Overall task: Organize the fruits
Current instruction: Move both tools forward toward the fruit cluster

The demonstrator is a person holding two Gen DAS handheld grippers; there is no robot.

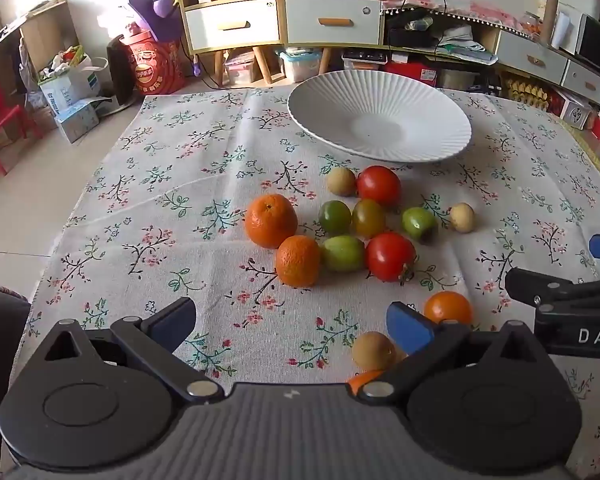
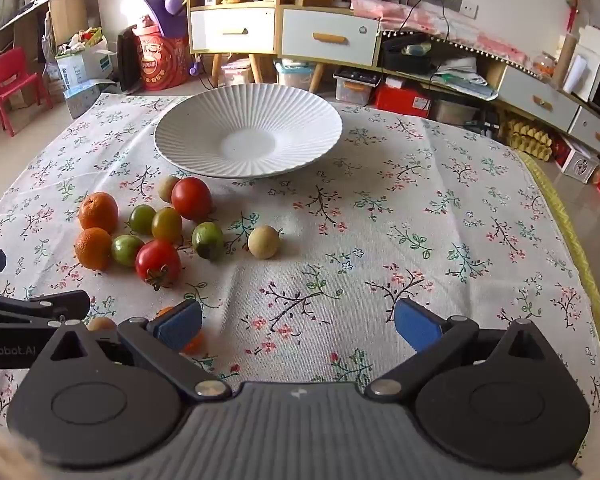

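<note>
nothing is sorted yet: your white plate point(image 2: 248, 132) sits bare, and the fruits point(image 1: 340, 224) are clustered on the floral cloth point(image 2: 420, 240) just in front of it. your left gripper point(image 1: 292, 326) and right gripper point(image 2: 298, 326) hover low near the cloth, both spread apart and holding nothing.

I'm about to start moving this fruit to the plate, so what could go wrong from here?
1. The fruits lie packed together: closing on a red tomato could knock the green one touching it, and round fruit may roll.
2. The left gripper and right gripper hover close together, both open; they could collide.
3. A small tan fruit sits right by the left fingers and may be nudged.
</note>
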